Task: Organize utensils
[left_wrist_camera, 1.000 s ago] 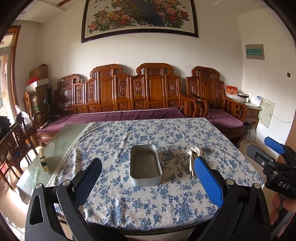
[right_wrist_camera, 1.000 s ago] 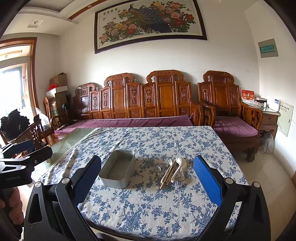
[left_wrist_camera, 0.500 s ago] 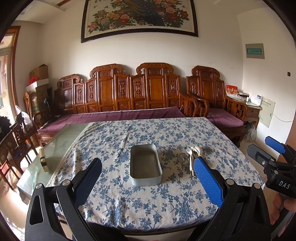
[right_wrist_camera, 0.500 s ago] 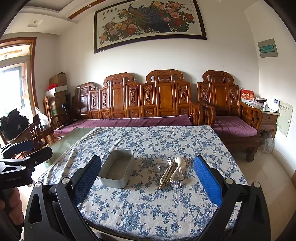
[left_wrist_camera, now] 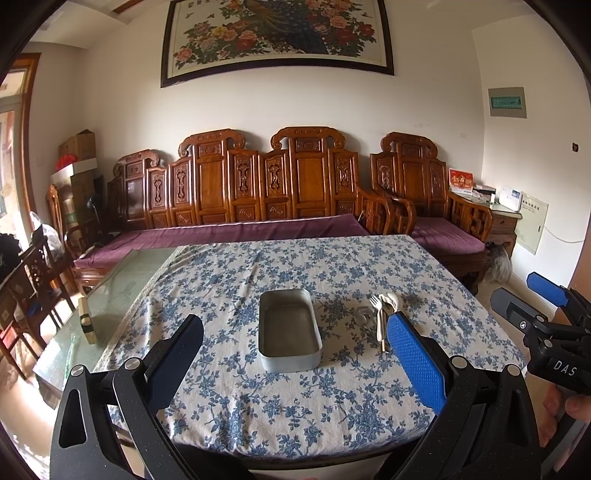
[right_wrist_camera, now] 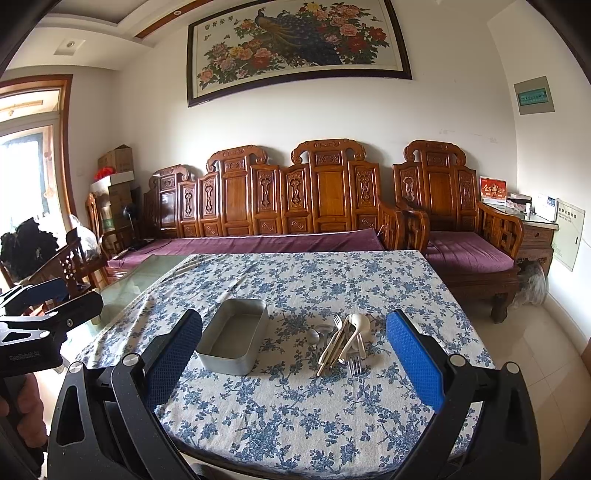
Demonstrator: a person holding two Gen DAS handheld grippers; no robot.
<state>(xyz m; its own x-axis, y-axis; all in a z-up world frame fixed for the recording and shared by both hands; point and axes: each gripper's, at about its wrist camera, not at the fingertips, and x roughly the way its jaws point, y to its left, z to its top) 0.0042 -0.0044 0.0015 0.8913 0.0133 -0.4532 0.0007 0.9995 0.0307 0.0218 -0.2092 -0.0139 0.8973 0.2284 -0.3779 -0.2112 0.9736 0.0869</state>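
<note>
Here both grippers, left (left_wrist_camera: 295, 352) and right (right_wrist_camera: 291, 345), had fingers wide, holding nothing; I judged one centre-frame utensil (right_wrist_camera: 341, 341) at a time into the tin (right_wrist_camera: 234, 334) best.

A home living room: carved wooden sofa (left_wrist_camera: 258, 192), peacock painting (left_wrist_camera: 277, 35), cloth-covered table (left_wrist_camera: 295, 406).

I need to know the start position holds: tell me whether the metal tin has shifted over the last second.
No. The metal tin sits on the same spot of the floral tablecloth in the left wrist view, and the utensil pile beside it is equally unmoved.
</note>
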